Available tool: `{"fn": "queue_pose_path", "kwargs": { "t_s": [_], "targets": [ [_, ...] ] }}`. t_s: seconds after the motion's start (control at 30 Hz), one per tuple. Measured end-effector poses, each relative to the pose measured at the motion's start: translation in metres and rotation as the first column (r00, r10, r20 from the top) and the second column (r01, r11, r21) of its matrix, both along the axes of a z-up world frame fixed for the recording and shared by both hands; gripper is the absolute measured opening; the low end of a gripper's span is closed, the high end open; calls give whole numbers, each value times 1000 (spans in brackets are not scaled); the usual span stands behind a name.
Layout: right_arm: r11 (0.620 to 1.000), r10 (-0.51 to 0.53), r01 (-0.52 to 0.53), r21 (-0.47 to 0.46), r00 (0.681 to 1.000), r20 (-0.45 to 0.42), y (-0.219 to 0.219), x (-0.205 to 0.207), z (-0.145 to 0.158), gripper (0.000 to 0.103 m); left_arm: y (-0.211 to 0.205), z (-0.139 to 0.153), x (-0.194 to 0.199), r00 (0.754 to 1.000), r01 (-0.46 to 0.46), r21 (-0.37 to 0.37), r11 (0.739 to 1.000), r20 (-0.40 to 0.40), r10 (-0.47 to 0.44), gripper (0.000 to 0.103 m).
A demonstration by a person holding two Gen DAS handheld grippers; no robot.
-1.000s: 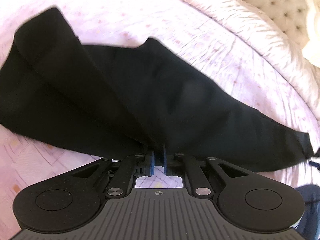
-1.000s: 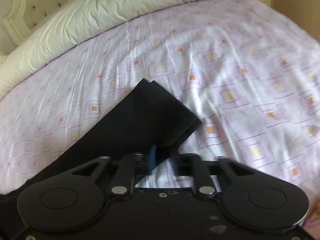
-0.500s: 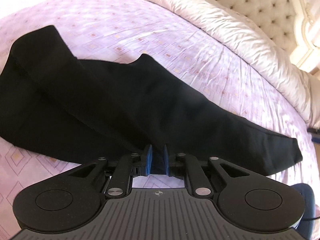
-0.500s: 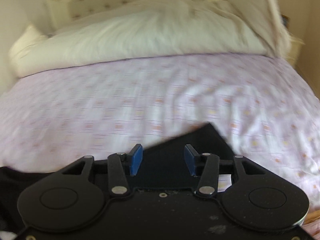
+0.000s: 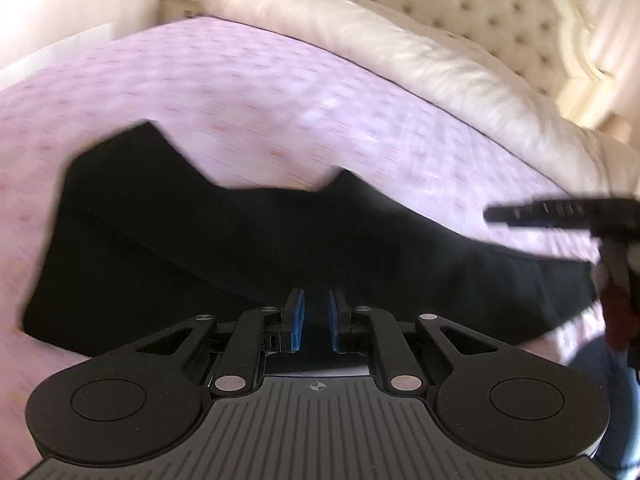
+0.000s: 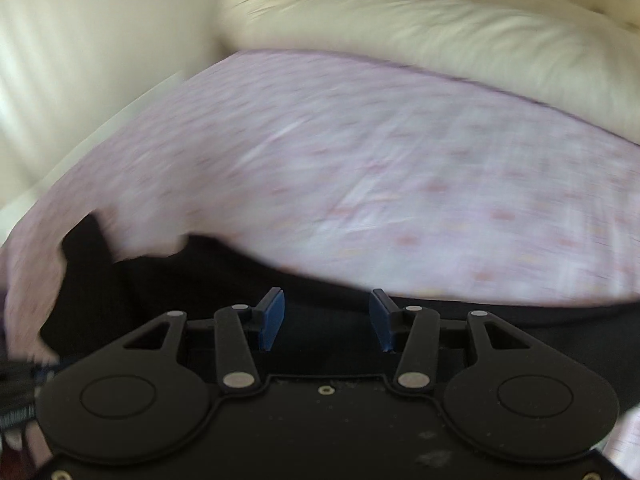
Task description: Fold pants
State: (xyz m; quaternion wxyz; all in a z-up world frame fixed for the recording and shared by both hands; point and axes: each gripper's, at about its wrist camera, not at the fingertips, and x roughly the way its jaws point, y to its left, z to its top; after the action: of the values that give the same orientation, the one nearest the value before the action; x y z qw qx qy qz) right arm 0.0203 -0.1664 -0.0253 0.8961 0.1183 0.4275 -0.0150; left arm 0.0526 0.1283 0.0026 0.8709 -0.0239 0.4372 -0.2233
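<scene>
The black pants (image 5: 248, 240) lie across the lilac patterned bed sheet (image 5: 248, 92), folded lengthwise, waist end at the left. My left gripper (image 5: 316, 312) has its blue pads slightly parted with black cloth between them; whether it grips is unclear. In the right wrist view the pants (image 6: 200, 280) run along the bottom of the frame. My right gripper (image 6: 326, 314) is open and empty just above them. It also shows in the left wrist view (image 5: 560, 212) at the right edge, above the leg end.
A cream duvet (image 5: 400, 52) is bunched along the far side of the bed under a tufted headboard (image 5: 480, 4). A bedside cabinet (image 5: 180, 4) stands at the far left. Both views are motion-blurred.
My right gripper has let go of the leg end, opened wide and swung left along the pants. My left gripper's pads have parted slightly and the view has tilted up.
</scene>
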Motion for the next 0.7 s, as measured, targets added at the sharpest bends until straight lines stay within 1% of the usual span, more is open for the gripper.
{"fn": "queue_pose_path", "kwargs": {
  "t_s": [0.1, 0.2, 0.33, 0.43, 0.47, 0.5, 0.53, 0.6, 0.67, 0.7],
  "targets": [
    [994, 105, -105, 11, 994, -1, 43, 19, -5, 50, 37, -5, 27, 997, -69, 22, 997, -16, 69, 13],
    [980, 199, -199, 24, 980, 5, 80, 36, -7, 50, 67, -13, 52, 989, -140, 55, 989, -30, 142, 13],
    [955, 292, -293, 45, 956, 28, 114, 62, -6, 51, 106, -33, 84, 971, -215, 41, 976, -98, 218, 13],
    [931, 358, -361, 45, 932, 58, 137, 76, -2, 53, 126, -50, 100, 951, -278, 56, 959, -127, 283, 12],
    [923, 379, -383, 43, 923, 67, 145, 80, -1, 54, 134, -55, 103, 948, -284, 25, 958, -139, 285, 12],
    [913, 402, -405, 40, 913, 75, 153, 87, -1, 57, 140, -56, 105, 948, -288, -22, 957, -147, 282, 12],
    [903, 425, -429, 36, 901, 83, 162, 93, 0, 58, 147, -57, 108, 945, -298, -58, 953, -161, 286, 12],
    [878, 474, -479, 27, 875, 101, 180, 103, 0, 61, 155, -58, 109, 944, -303, -94, 948, -168, 285, 12],
    [856, 512, -516, 7, 851, 114, 196, 114, -2, 69, 160, -62, 111, 938, -319, -137, 938, -188, 292, 12],
    [847, 529, -532, 0, 840, 120, 206, 119, -3, 75, 164, -62, 111, 936, -326, -158, 932, -196, 294, 12]
  ]
}}
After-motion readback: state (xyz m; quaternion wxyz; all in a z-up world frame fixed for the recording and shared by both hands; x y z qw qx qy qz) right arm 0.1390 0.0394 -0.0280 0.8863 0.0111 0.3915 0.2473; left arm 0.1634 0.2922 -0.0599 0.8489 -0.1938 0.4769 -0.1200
